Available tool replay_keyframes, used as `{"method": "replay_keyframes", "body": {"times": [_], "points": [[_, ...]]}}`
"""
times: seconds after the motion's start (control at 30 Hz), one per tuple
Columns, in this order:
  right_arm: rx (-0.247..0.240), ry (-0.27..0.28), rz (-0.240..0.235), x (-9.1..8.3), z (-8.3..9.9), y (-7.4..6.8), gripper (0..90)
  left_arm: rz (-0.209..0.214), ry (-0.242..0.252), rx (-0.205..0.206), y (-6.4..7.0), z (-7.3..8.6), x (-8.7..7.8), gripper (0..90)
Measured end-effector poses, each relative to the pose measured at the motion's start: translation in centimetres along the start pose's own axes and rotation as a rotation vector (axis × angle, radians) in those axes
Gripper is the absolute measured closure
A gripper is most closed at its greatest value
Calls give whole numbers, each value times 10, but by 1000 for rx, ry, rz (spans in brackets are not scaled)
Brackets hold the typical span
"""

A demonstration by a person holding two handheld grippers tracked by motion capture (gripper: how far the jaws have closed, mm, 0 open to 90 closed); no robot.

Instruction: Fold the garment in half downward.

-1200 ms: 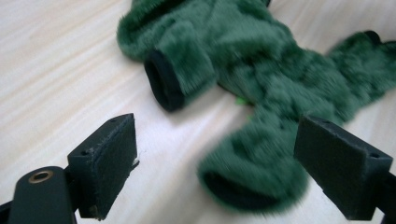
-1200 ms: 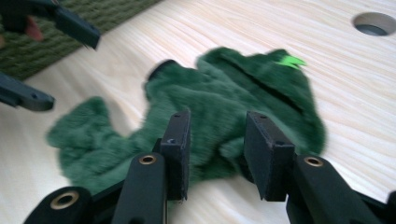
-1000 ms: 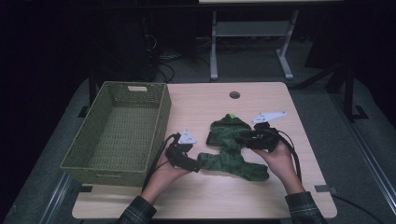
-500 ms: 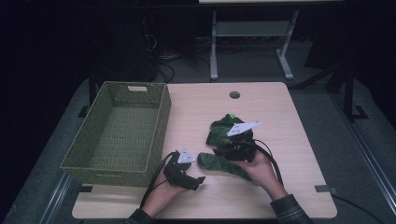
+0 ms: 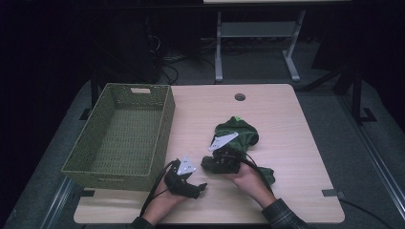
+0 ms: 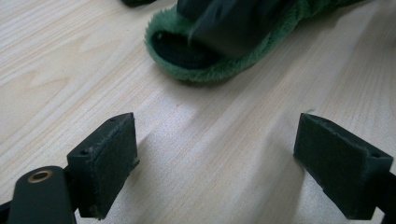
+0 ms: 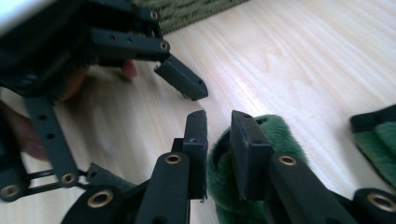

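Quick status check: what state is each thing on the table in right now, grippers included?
Left gripper: open, jaws wide apart over bare tabletop, holding nothing.
Right gripper: jaws nearly closed, a narrow gap between them, at the fuzzy edge of the green garment; grip not clear.
Green garment: crumpled on the table, not in the basket.
Wicker basket: upright, empty.

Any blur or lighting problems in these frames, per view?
High view: table well lit, surroundings nearly black, mild softness. Left gripper view: jaws sharp, green fuzzy cloth and the dark gripper over it motion-blurred at top. Right gripper view: own jaws crisp, left gripper soft, glare patch on wood.
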State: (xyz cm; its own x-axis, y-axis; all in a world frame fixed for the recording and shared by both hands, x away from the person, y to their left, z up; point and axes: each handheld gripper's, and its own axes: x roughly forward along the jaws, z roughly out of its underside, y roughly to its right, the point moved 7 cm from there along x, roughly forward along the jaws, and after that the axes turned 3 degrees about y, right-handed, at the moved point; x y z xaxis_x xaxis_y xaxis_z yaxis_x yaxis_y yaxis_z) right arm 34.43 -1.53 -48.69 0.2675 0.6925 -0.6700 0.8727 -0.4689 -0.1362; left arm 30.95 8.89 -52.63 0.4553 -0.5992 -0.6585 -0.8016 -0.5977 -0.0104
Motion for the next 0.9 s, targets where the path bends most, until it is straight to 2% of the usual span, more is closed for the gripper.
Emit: {"method": "replay_keyframes", "body": {"times": [0.07, 0.13, 0.3, 0.4, 0.5, 0.53, 0.6, 0.7, 0.73, 0.9], "points": [[-15, -28, 39, 7, 3, 1, 762, 1, -1, -1, 0, 0, 0, 127], [-8, -48, 63, 10, 6, 2, 759, 1, 1, -1, 0, 0, 0, 127], [2, -78, 69, 21, 15, 4, 748, 4, -1, -1, 0, 0, 0, 127], [-31, -86, 93, 23, 16, 1, 753, 2, -3, -2, 0, 0, 0, 127], [-80, -93, 144, 25, 17, -5, 817, 2, -2, -1, 0, 0, 0, 127], [-93, -103, 148, 25, 17, -6, 844, 3, -2, 2, 0, 0, 0, 127], [-107, -108, 146, 24, 17, -7, 868, 4, -1, 1, 0, 0, 0, 127], [-55, -99, 71, 22, 17, -7, 872, 5, -1, -5, 1, 0, 0, 126], [-37, -93, 60, 20, 16, -8, 872, 5, -1, -5, 1, 0, 0, 127], [-31, -40, 25, 8, 8, -11, 870, 5, -2, -3, 1, 0, 0, 127]]}}
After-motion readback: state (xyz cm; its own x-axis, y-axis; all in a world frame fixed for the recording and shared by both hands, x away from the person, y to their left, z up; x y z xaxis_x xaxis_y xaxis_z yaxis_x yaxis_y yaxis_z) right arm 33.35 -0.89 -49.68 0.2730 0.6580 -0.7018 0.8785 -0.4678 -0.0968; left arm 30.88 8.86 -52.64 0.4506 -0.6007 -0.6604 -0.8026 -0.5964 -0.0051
